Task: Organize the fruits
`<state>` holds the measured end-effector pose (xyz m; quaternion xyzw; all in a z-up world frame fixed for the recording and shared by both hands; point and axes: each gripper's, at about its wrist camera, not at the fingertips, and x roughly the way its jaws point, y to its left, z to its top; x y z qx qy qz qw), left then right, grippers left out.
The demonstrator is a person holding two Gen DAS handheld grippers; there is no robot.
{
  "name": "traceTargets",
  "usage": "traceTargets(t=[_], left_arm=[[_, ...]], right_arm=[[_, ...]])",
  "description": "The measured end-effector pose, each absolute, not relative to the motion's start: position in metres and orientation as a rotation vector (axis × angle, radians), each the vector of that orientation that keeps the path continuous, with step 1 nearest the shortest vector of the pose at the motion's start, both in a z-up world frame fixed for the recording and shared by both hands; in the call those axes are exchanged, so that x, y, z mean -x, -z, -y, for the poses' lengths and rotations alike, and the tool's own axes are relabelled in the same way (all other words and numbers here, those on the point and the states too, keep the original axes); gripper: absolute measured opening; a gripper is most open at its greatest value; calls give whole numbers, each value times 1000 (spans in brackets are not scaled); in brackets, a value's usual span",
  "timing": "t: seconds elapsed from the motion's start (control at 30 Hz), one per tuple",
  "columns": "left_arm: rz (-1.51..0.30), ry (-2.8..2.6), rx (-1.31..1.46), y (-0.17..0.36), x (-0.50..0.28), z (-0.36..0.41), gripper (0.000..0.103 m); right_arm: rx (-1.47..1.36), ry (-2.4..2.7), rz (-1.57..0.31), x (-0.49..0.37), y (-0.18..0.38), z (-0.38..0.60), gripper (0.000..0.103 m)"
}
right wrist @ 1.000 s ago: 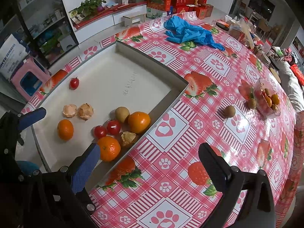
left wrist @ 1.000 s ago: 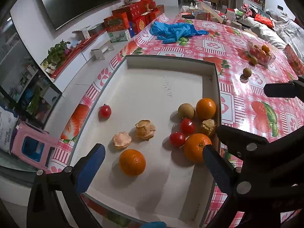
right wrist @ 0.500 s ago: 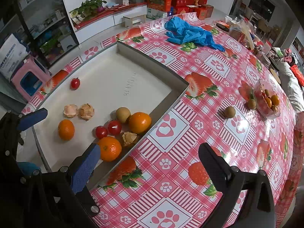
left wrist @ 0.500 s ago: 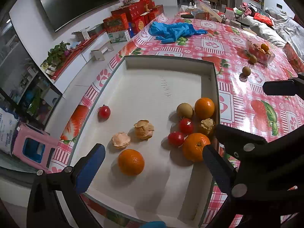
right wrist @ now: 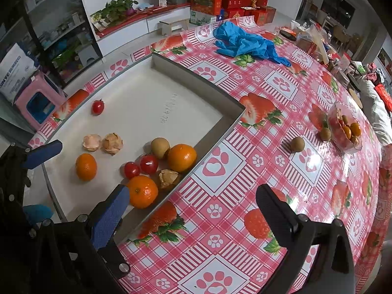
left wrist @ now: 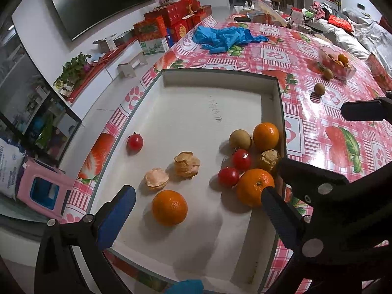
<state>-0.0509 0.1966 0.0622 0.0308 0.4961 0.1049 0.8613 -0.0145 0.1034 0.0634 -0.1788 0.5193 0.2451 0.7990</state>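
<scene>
A shallow white tray (left wrist: 196, 73) (right wrist: 196, 73) holds three oranges, three red tomatoes, a brown kiwi-like fruit (left wrist: 240, 139) and husked fruits. One orange (left wrist: 169, 207) (right wrist: 86, 166) lies alone near the front. A lone tomato (left wrist: 134, 142) (right wrist: 98, 106) sits at the tray's left. My left gripper (left wrist: 196, 210) hovers open above the tray's near end, nothing between its fingers. My right gripper (right wrist: 193, 210) is open over the tray's right wall and the tablecloth. Two brown fruits (right wrist: 297, 144) (right wrist: 325, 133) lie loose on the table beside a clear bowl (right wrist: 345, 132) of fruit.
The table wears a red checked cloth with strawberries and paw prints (right wrist: 215, 166). Blue gloves (right wrist: 245, 42) lie crumpled at the far side. A pink stool (left wrist: 44, 191) stands on the floor at left. Red boxes (left wrist: 171, 24) line the wall.
Both grippers have shifted only slightly; the fruit sits a little lower and nearer in the left wrist view. No fruit has moved and both stay open.
</scene>
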Motion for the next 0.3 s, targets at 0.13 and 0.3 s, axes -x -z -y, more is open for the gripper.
traceTargets(t=[0.13, 0.3], left_arm=[[-1041, -219, -64, -62, 50, -196, 103], [-1012, -219, -93, -65, 52, -192, 103]], right_arm=[[382, -527, -1114, 16, -63, -104, 103], [380, -526, -1114, 15, -63, -104, 103]])
